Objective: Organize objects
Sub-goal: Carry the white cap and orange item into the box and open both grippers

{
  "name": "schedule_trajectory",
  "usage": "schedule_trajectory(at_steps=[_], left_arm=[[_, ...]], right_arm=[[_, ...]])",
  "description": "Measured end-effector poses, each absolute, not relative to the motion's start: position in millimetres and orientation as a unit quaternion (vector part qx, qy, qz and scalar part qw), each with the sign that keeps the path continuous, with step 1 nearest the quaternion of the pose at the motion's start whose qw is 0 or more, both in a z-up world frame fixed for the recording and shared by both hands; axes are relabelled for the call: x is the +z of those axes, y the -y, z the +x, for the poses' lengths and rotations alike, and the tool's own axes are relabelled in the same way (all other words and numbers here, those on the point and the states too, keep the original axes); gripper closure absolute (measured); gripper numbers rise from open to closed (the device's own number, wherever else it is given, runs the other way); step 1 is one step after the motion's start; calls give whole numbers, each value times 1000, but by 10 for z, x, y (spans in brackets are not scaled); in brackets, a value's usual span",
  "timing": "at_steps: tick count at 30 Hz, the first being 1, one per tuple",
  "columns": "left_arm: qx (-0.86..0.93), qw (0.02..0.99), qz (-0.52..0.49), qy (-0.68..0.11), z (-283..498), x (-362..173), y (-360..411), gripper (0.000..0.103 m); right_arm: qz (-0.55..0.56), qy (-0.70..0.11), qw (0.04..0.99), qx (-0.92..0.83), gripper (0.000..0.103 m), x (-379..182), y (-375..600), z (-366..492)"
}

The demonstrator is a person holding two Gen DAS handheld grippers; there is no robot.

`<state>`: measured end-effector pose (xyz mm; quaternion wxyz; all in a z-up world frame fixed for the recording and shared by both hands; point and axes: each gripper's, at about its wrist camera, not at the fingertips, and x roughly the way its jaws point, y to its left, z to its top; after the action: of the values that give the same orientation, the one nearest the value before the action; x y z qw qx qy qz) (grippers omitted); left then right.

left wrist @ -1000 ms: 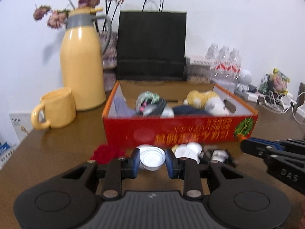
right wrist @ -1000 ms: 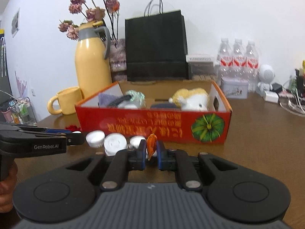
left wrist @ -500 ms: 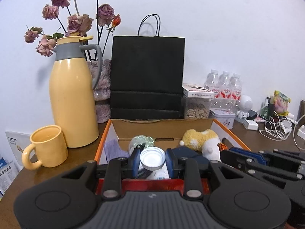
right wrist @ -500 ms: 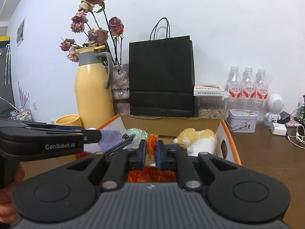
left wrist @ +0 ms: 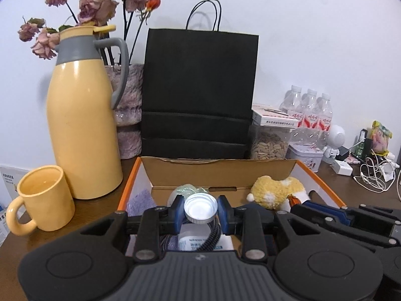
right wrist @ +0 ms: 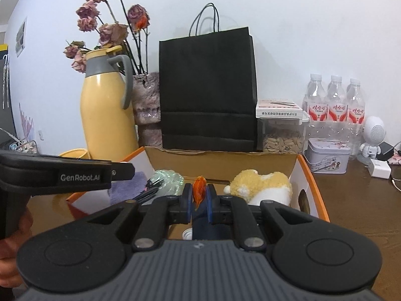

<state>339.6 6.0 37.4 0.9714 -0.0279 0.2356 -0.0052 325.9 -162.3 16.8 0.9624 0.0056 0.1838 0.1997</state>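
Observation:
My left gripper (left wrist: 200, 209) is shut on a white bottle cap (left wrist: 200, 208), held above the open orange cardboard box (left wrist: 225, 170). My right gripper (right wrist: 199, 195) is shut on a small orange dried flower (right wrist: 199, 190), also over that box (right wrist: 308, 175). Inside the box lie a yellow-and-white plush toy (left wrist: 275, 192), a green crumpled wrap (right wrist: 166, 179), a purple cloth (left wrist: 141, 199) and a black cable. In the left wrist view the right gripper (left wrist: 298, 202) reaches in from the right with the orange flower at its tip. The left gripper's body (right wrist: 62, 173) crosses the left of the right wrist view.
Behind the box stand a black paper bag (left wrist: 199, 90), a yellow thermos jug (left wrist: 80, 120), a vase of dried roses (left wrist: 127, 110), a seed container (left wrist: 269, 143) and water bottles (right wrist: 333, 107). A yellow mug (left wrist: 42, 198) sits at left. Chargers, cables and a tin (right wrist: 328, 155) lie at right.
Both grippers rose from the table in front of the box and moved forward over it, carrying the cap and the flower. The box's red front wall dropped out of view.

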Motion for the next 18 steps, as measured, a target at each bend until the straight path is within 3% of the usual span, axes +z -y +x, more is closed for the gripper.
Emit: schedule_trajectory(at_steps=[18], left_arm=[[-1, 967, -7, -253, 3777, 228, -84, 76]], right_arm=[[-4, -213, 956, 201, 91, -13, 1603, 3717]])
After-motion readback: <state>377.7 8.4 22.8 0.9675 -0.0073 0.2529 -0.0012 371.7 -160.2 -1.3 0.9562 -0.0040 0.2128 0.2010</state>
